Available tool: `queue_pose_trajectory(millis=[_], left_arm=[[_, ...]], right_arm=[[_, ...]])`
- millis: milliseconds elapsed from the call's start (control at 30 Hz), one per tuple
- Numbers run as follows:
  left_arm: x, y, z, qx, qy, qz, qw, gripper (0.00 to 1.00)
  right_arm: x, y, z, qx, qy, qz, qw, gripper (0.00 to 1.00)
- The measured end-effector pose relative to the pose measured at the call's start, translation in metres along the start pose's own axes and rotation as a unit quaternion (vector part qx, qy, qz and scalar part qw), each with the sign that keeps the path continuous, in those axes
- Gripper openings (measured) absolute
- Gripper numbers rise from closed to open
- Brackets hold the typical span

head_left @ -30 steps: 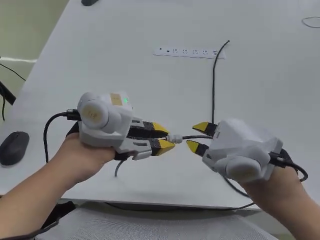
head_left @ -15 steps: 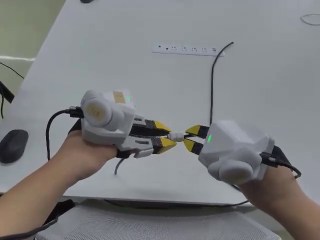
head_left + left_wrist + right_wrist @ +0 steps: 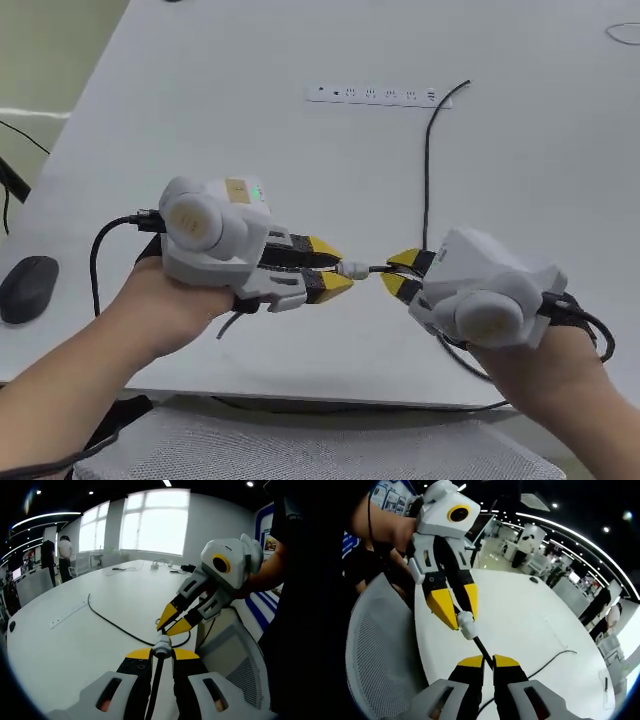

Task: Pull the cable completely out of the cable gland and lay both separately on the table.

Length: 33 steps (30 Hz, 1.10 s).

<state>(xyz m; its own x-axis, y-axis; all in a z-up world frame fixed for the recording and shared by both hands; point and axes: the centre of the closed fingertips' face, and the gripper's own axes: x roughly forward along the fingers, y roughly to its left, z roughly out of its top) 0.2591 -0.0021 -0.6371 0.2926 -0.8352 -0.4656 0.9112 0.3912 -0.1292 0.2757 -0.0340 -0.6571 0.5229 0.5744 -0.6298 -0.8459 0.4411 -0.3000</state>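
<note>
- Gripping the gland (image 3: 350, 270) in my left gripper (image 3: 335, 268) so it can't slide along.
- my right gripper (image 3: 398, 273) is clamped on the cable (image 3: 378, 269) to pull it straight out.

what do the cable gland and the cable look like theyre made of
Cable gland: probably moulded plastic, going by its smooth off-white body with a soft sheen. Cable: seemingly a rubber or PVC jacket, thin and matt black; its core is hidden.

Matt table (image 3: 300, 150), smooth plastic cable gland (image 3: 350, 269)
</note>
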Motion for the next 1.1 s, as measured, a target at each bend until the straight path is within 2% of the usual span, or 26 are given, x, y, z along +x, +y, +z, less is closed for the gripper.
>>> queue_pose_trajectory(millis=[233, 533, 700, 767, 867, 933, 1033, 1067, 1100], left_arm=[[0.001, 0.001, 0.0, 0.0, -0.001, 0.0, 1.0, 0.15], [0.0, 0.003, 0.0, 0.001, -0.001, 0.004, 1.0, 0.15], [-0.002, 0.005, 0.001, 0.0, -0.003, 0.007, 1.0, 0.15], [-0.002, 0.005, 0.001, 0.001, -0.003, 0.009, 1.0, 0.15], [-0.003, 0.006, 0.001, 0.001, -0.003, 0.01, 0.9999, 0.15], [-0.003, 0.005, 0.0, 0.001, -0.002, 0.01, 0.9999, 0.15], [-0.004, 0.006, 0.0, 0.001, -0.002, 0.01, 0.9999, 0.15], [-0.004, 0.006, 0.0, 0.001, -0.003, 0.011, 0.9999, 0.15], [-0.004, 0.006, 0.0, 0.002, -0.002, 0.011, 0.9999, 0.15]], right_arm=[[0.002, -0.004, -0.012, 0.055, 0.006, -0.002, 0.9985, 0.01], [0.006, -0.01, -0.026, 0.124, 0.012, -0.007, 0.9922, 0.01], [0.009, -0.015, -0.043, 0.166, 0.024, -0.016, 0.9857, 0.01], [0.011, -0.015, -0.052, 0.195, 0.032, -0.017, 0.9801, 0.01], [0.015, -0.02, -0.064, 0.203, 0.039, -0.023, 0.9781, 0.01], [0.016, -0.021, -0.073, 0.217, 0.048, -0.025, 0.9746, 0.01], [0.018, -0.023, -0.084, 0.218, 0.056, -0.033, 0.9737, 0.01], [0.019, -0.023, -0.087, 0.223, 0.059, -0.034, 0.9724, 0.01], [0.02, -0.023, -0.092, 0.237, 0.06, -0.034, 0.969, 0.01]])
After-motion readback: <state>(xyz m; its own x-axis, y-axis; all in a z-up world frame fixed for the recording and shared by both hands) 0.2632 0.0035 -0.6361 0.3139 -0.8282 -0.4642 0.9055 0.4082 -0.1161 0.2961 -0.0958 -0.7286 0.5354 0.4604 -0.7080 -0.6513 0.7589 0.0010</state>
